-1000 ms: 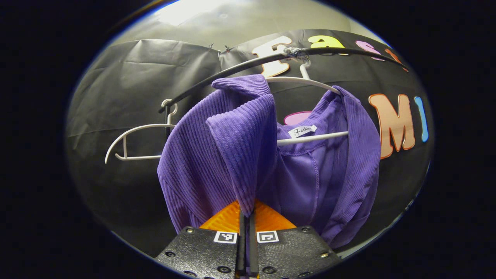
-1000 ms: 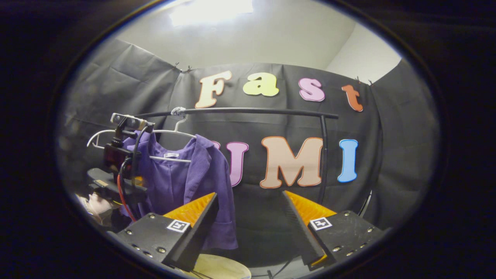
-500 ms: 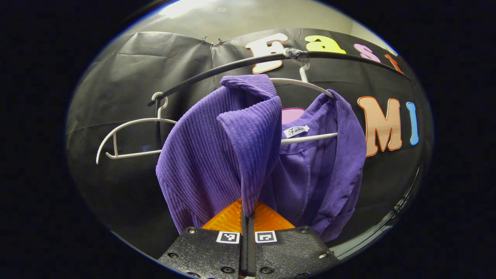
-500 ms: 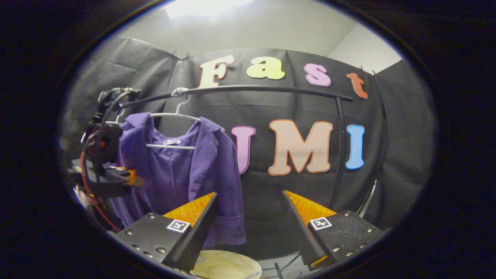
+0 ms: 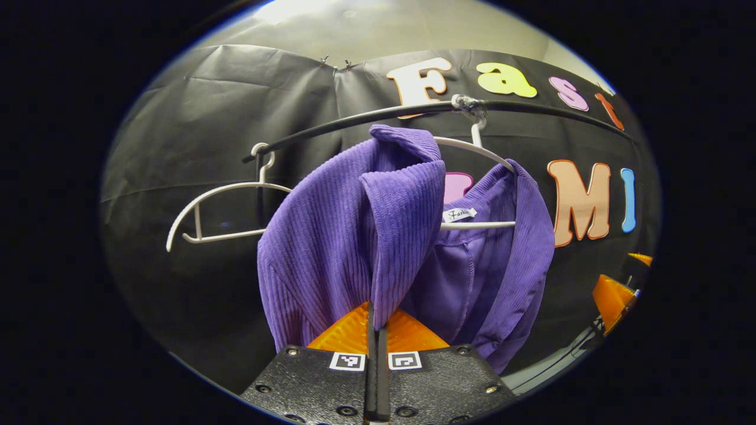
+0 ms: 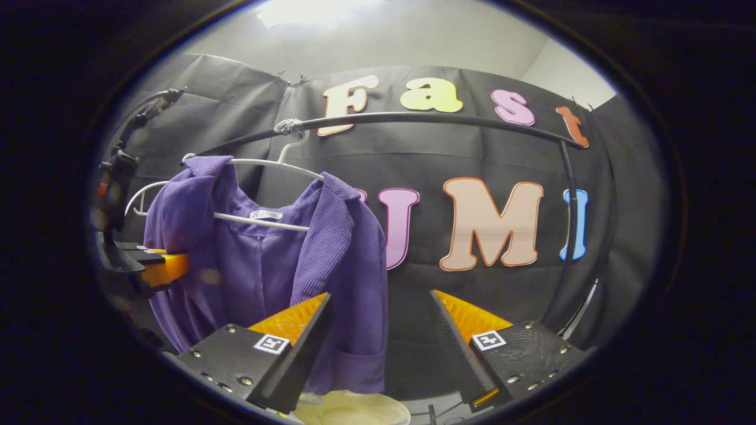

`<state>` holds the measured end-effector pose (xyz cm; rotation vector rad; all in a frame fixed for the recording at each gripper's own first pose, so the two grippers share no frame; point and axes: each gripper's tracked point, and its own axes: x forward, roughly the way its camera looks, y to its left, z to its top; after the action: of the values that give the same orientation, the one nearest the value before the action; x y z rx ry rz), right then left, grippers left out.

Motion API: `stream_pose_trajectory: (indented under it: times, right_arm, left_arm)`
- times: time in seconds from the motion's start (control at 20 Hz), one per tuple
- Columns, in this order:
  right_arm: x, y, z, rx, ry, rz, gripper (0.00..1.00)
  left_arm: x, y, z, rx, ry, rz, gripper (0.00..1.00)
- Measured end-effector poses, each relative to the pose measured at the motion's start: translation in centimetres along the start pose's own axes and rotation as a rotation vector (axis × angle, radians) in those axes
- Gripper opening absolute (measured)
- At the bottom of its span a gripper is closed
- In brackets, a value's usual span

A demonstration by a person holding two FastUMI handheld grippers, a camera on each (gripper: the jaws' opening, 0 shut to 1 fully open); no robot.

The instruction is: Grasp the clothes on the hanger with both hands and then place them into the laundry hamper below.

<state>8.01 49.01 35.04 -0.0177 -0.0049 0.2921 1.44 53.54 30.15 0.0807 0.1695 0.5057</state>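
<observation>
A purple corduroy jacket (image 5: 331, 236) hangs on a white hanger (image 5: 472, 147) from a black rail (image 5: 366, 115). My left gripper (image 5: 378, 330) is shut on the jacket's front lapel edge, which runs down between its fingers. In the right gripper view the jacket (image 6: 266, 260) hangs at the left, and the left gripper (image 6: 159, 268) pinches its left side. My right gripper (image 6: 381, 313) stands open, just right of the jacket's right sleeve, with nothing between its fingers. The pale rim of the laundry hamper (image 6: 348, 408) sits below it. The right gripper (image 5: 614, 292) also appears at the left gripper view's right edge.
An empty white hanger (image 5: 218, 200) hangs on the rail to the jacket's left. The rail (image 6: 425, 118) bends down into an upright post (image 6: 570, 224) at the right. Black cloth wall stands close behind the rack.
The right gripper has come nearer the jacket, which now looks larger in its view, and its fingers have entered the left gripper view's right edge. The left gripper stays shut on the lapel.
</observation>
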Motion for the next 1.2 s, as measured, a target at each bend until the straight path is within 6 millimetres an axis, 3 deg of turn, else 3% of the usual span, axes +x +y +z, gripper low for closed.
stream_pose_trajectory:
  times: [0.3,0.45,0.6,0.95,1.0,1.2]
  right_arm:
    - [4.1,3.4,-1.3,0.049,0.049,0.144,0.95]
    - [5.4,6.2,0.2,0.094,0.014,0.217,0.97]
    - [7.3,8.5,-0.2,0.083,0.017,0.261,0.97]
    - [11.5,8.9,-2.6,0.077,0.082,0.188,0.96]
    - [11.7,8.8,-3.0,0.079,0.094,0.182,0.94]
    - [11.4,7.5,-3.2,0.069,0.107,0.127,0.39]
  left_arm:
    - [-1.0,0.4,0.5,-0.003,0.006,0.061,0.00]
    - [-1.2,0.7,0.7,0.013,0.005,0.090,0.00]
    - [-1.4,0.8,0.8,0.024,0.002,0.102,0.00]
    - [-2.5,2.5,3.0,0.030,-0.021,0.123,0.00]
    - [-2.7,3.0,3.3,0.033,-0.028,0.133,0.00]
    - [-3.4,4.2,4.7,0.028,-0.044,0.154,0.00]
